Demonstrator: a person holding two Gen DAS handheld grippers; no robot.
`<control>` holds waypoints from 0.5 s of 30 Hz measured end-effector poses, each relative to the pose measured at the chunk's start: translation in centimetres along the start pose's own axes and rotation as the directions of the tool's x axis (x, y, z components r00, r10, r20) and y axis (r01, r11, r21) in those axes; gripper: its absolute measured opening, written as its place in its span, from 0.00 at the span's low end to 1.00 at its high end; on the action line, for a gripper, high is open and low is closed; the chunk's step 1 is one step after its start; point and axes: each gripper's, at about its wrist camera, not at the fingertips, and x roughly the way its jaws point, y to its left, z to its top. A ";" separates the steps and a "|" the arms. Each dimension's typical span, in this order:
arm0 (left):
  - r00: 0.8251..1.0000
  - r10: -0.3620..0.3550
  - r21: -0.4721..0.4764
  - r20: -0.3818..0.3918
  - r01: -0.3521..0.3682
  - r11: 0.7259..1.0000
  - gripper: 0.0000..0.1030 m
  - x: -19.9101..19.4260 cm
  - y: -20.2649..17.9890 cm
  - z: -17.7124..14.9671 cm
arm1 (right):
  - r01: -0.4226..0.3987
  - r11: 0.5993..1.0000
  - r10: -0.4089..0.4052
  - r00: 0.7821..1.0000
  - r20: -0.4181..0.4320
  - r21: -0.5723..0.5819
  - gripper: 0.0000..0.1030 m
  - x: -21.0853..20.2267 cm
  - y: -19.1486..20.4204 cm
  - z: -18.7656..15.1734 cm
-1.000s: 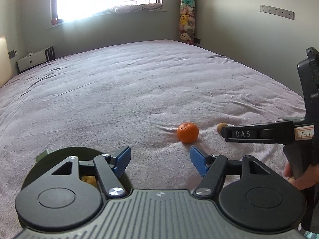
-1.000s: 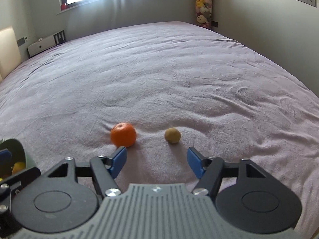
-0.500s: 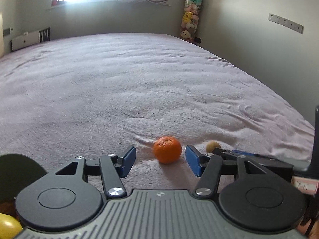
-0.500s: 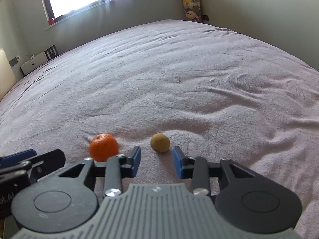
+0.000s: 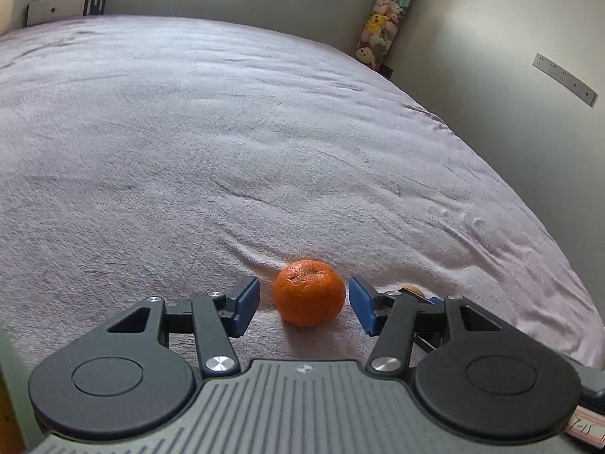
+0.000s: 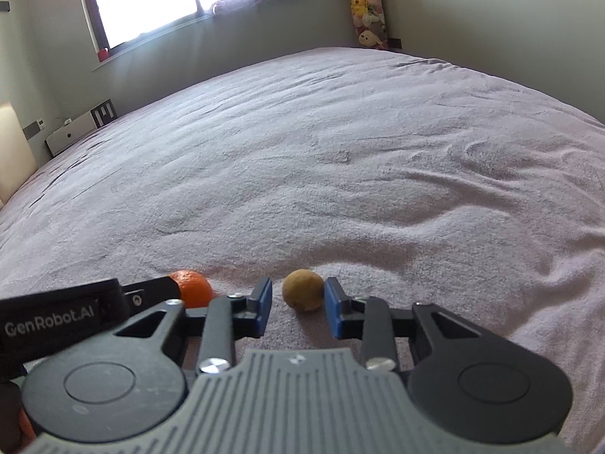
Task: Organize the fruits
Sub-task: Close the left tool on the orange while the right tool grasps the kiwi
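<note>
Lilac bedding (image 5: 264,143) carries a dimpled orange (image 5: 309,292) between the left hand-held gripper (image 5: 304,300) pads, which have just been closing, untouched. Right view: right hand-held gripper (image 6: 297,304) narrowly brackets a small tan fruit (image 6: 302,289), gaps visible.

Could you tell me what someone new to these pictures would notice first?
Most likely the bright orange round tangerine, lying on the wide mauve fleece bedspread between the blue pads of the left gripper, whose jaws have just been closing but stand clear of it. Beside it, a small tan round fruit sits between the narrower-set pads of the right gripper. A clear tube of plush toys stands in the far corner.
</note>
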 end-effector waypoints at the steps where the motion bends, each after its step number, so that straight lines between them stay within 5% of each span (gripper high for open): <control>1: 1.000 -0.005 -0.013 -0.011 0.005 1.000 0.62 0.3 0.1 0.1 | -0.003 1.000 0.003 1.000 0.001 0.004 0.28 0.2 -0.1 0.0; 15: 0.998 -0.023 -0.044 -0.066 0.020 0.999 0.56 2.7 0.0 0.1 | 0.000 1.000 -0.001 1.000 -0.020 -0.010 0.24 0.9 -0.3 -0.6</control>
